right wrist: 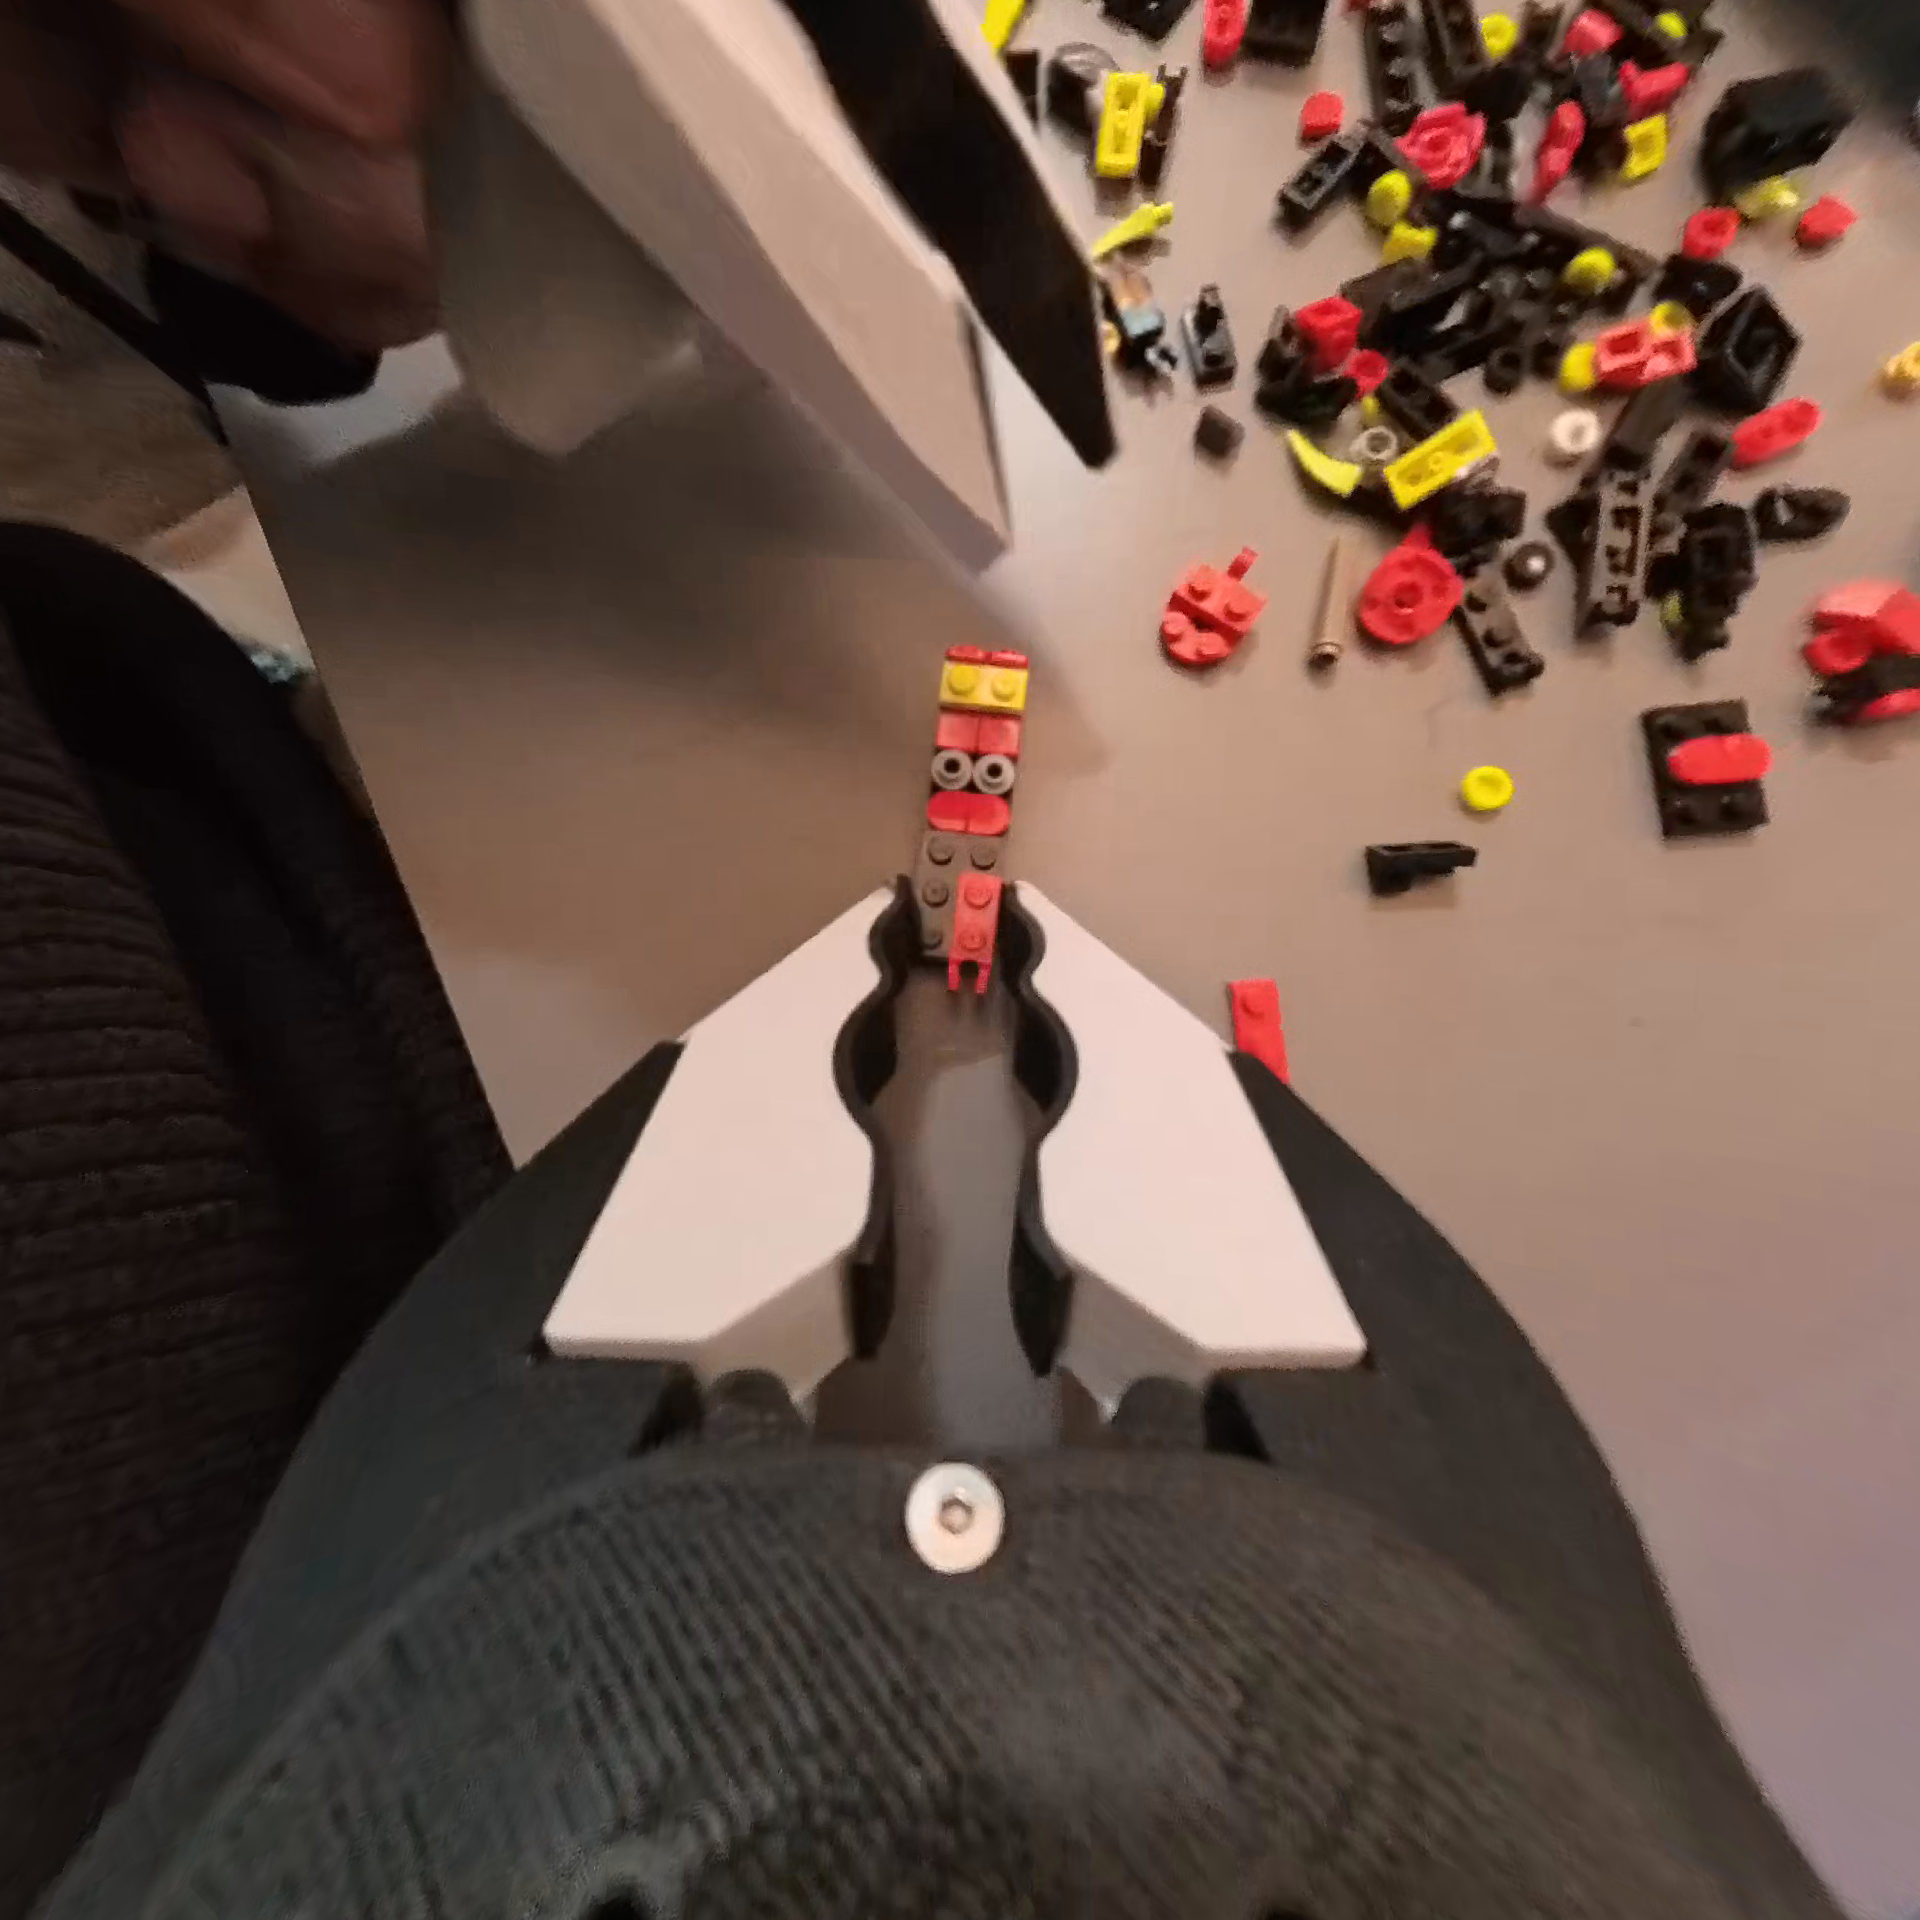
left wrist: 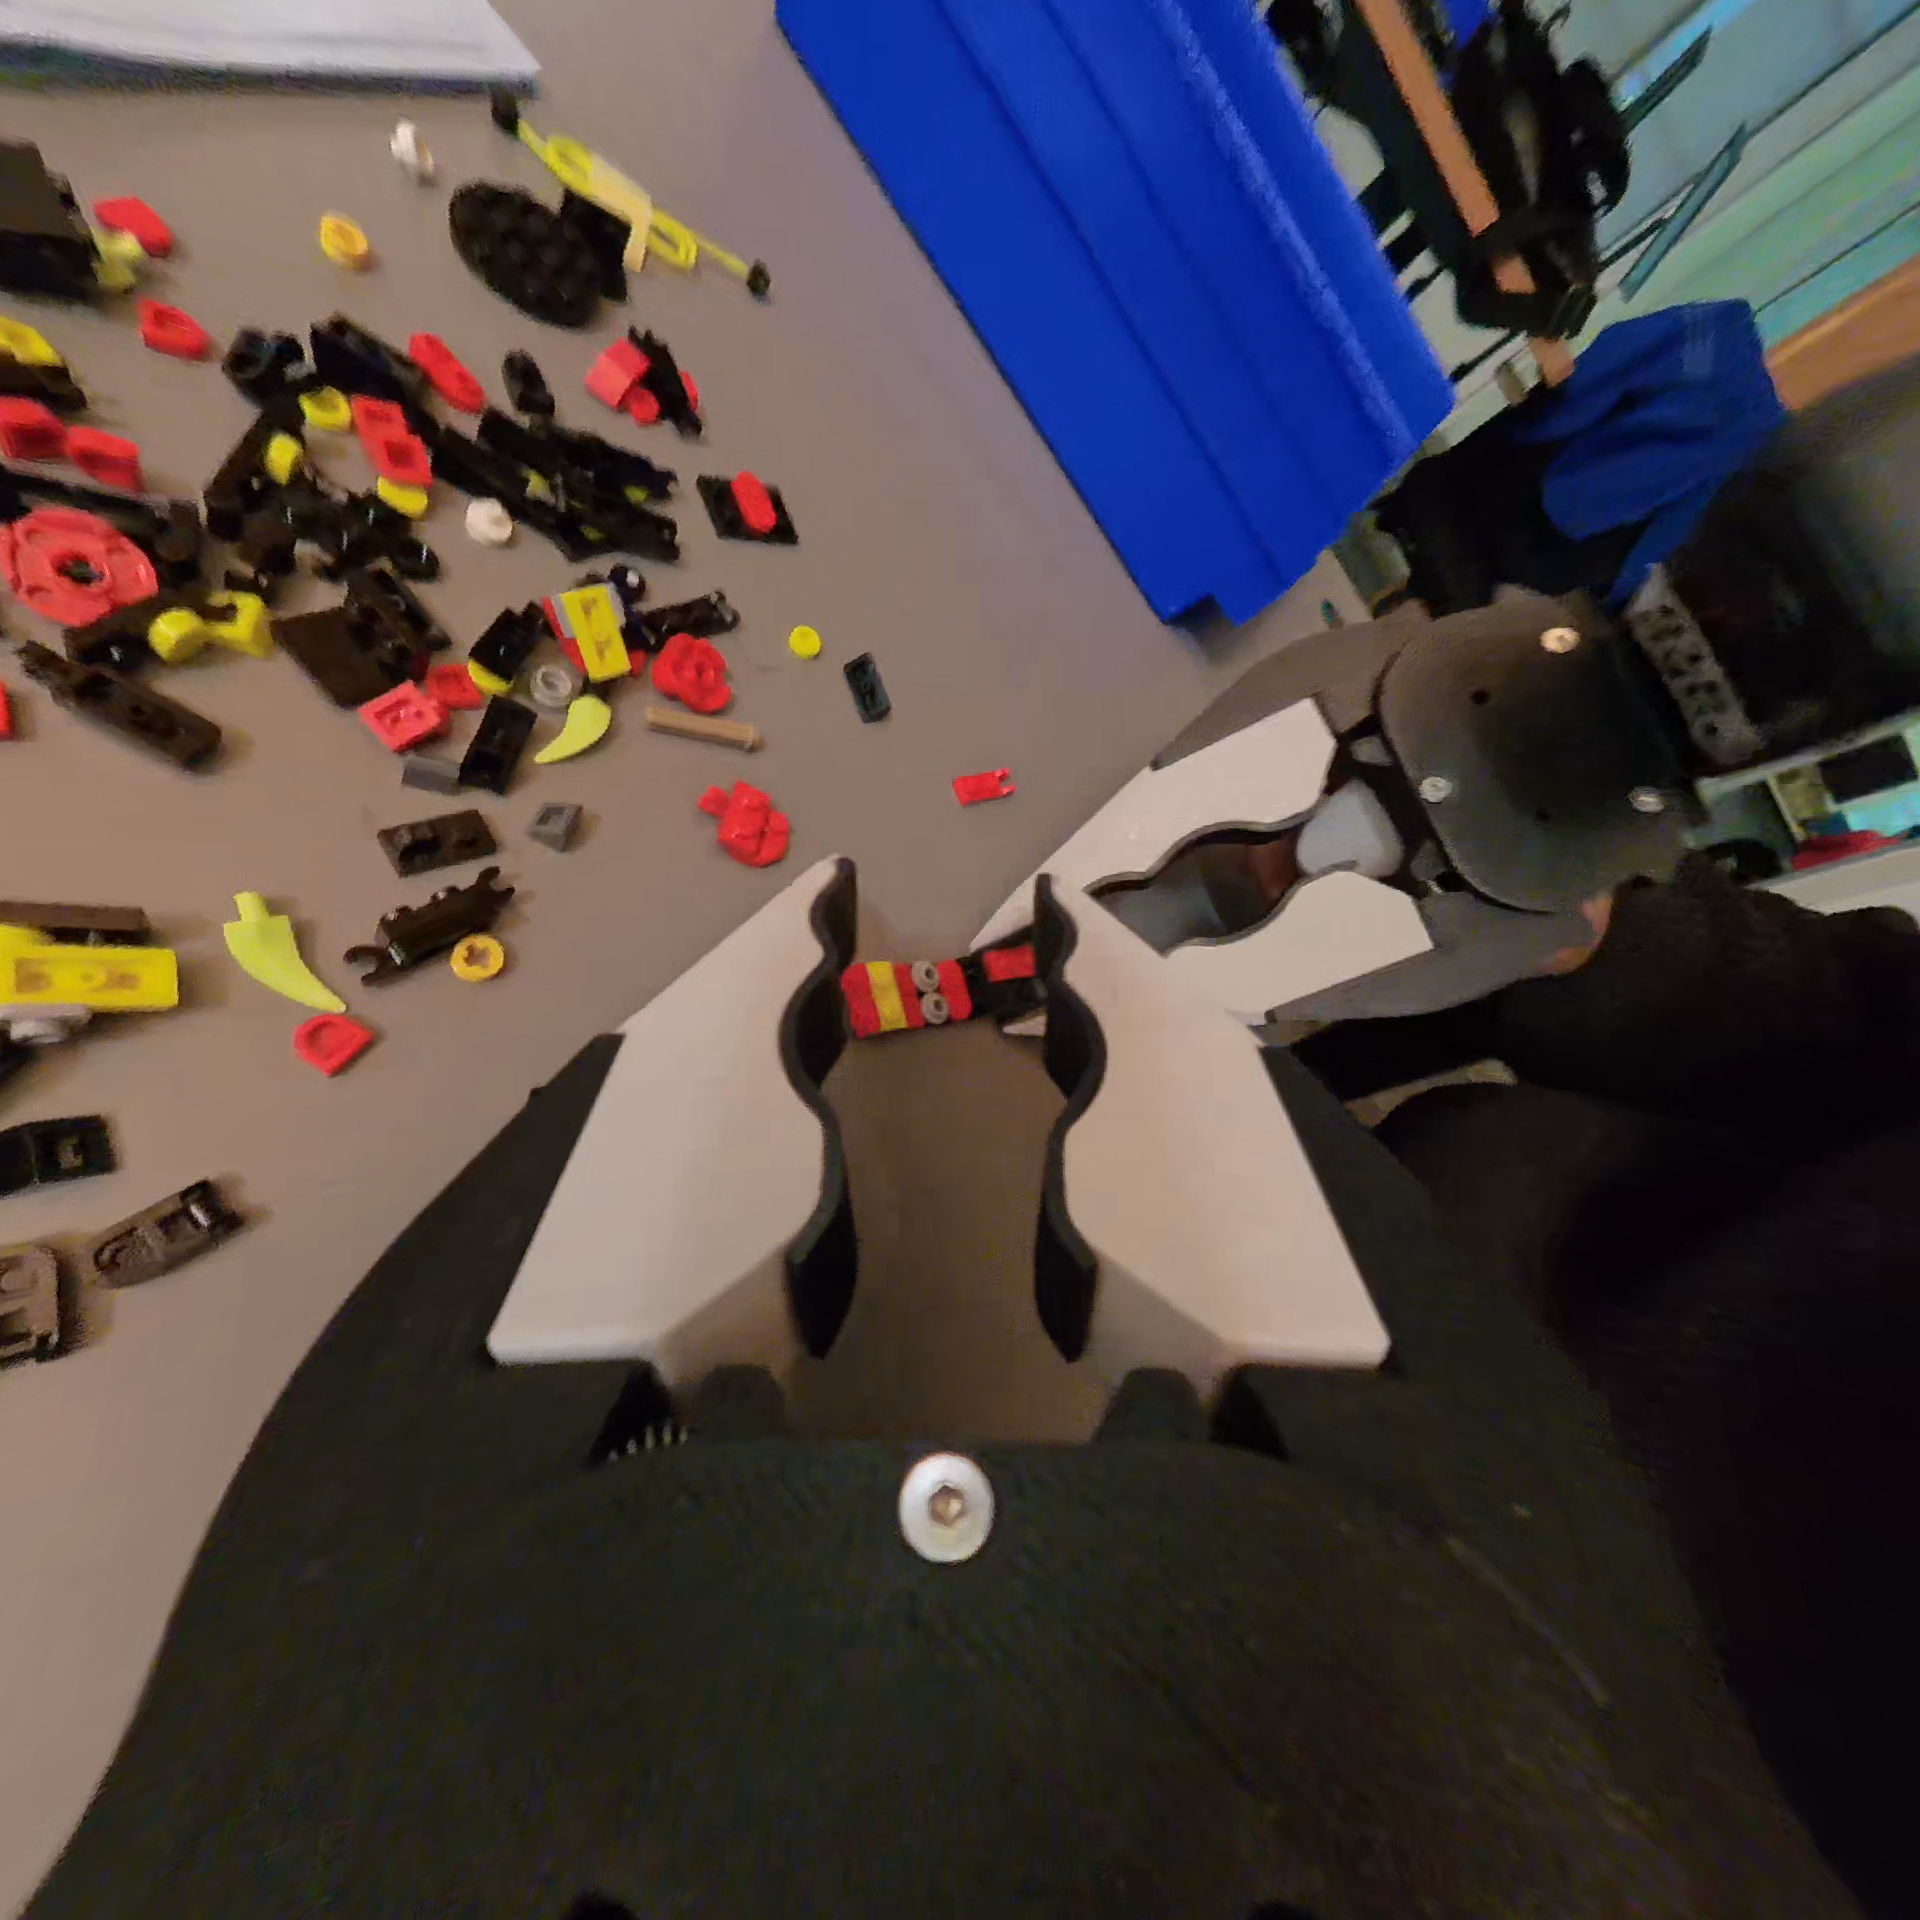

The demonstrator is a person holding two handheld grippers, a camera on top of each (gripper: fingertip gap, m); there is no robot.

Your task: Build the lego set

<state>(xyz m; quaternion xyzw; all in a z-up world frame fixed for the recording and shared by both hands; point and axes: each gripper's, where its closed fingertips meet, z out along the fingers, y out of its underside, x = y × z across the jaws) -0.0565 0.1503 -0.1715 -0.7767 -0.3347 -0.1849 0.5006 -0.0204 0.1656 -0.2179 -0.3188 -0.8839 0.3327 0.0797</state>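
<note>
A small lego assembly (left wrist: 904,997) of red, yellow, grey and black plates hangs above the grey table (left wrist: 935,623). My right gripper (right wrist: 958,904) is shut on its black end, and the assembly (right wrist: 977,748) sticks out forward past the tips. In the left wrist view the right gripper (left wrist: 1101,888) comes in from the right. My left gripper (left wrist: 940,914) is open, and the assembly shows in the gap between its tips. In the right wrist view a left gripper finger (right wrist: 748,260) hangs just above the assembly's far end, apart from it.
Many loose red, black and yellow pieces (left wrist: 364,520) lie spread on the table, also in the right wrist view (right wrist: 1507,364). A small red clip plate (left wrist: 982,787) lies near the grippers. A blue bin (left wrist: 1091,260) stands behind. A dark sleeve (right wrist: 156,1039) is at the left.
</note>
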